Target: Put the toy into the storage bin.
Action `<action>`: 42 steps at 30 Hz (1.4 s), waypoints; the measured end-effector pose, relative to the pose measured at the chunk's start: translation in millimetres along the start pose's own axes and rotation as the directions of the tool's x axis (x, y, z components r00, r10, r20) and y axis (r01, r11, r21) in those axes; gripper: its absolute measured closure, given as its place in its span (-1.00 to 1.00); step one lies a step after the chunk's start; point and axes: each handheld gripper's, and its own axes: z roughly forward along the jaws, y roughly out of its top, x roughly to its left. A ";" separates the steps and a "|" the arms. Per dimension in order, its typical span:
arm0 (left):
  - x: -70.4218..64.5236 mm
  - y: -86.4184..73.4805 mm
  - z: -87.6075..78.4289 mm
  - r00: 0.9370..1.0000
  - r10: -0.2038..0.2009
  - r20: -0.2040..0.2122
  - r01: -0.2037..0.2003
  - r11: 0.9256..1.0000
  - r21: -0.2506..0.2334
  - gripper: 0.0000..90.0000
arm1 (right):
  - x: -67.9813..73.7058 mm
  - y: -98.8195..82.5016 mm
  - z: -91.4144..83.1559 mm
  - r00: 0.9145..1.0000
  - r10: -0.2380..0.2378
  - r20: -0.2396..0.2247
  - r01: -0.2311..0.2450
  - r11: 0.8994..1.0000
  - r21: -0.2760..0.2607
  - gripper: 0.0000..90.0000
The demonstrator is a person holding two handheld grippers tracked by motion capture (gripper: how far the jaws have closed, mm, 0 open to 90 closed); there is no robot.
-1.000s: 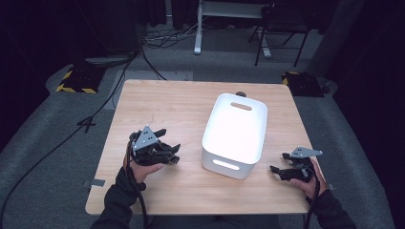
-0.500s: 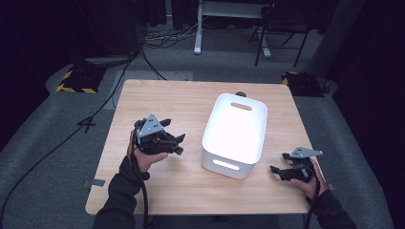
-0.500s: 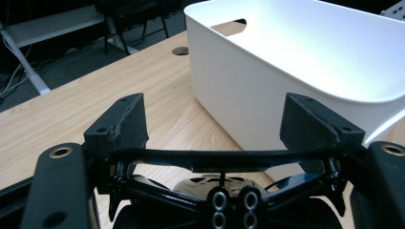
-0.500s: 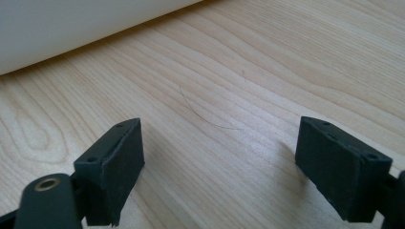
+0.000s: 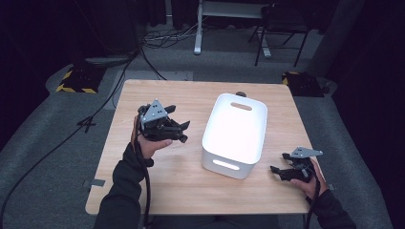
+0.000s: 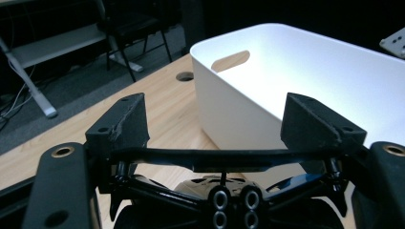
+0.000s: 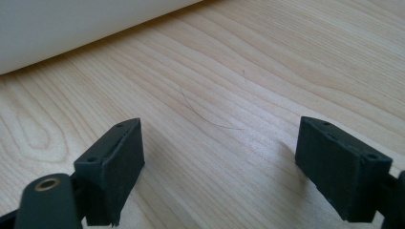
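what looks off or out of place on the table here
Nothing stands out. The white bin sits upright on the wooden table, its inside looking bare. Both the left gripper and right gripper have open jaws holding nothing.

No readable text, label, brand or number appeared anywhere. The only sign-like marking was the yellow-and-black hazard striping (image 5: 72, 88) on a dark base on the floor, left of the table; it carried no words.
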 end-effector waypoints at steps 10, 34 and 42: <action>2.3 21.7 7.2 1.000 0.021 -0.011 -0.021 0.999 -0.024 -0.44 | -0.1 0.0 0.0 1.000 -0.001 0.000 0.001 1.000 0.000 -0.62; -2.8 60.4 18.7 0.998 0.052 0.023 -0.051 0.998 -0.048 -0.44 | -0.7 -0.4 -0.4 1.000 -0.011 -0.002 0.011 1.000 0.002 -0.62; -7.8 69.0 21.3 0.997 0.068 0.034 -0.066 0.996 -0.063 -0.43 | -0.6 -0.4 -0.4 1.000 -0.011 -0.003 0.011 1.000 0.002 -0.62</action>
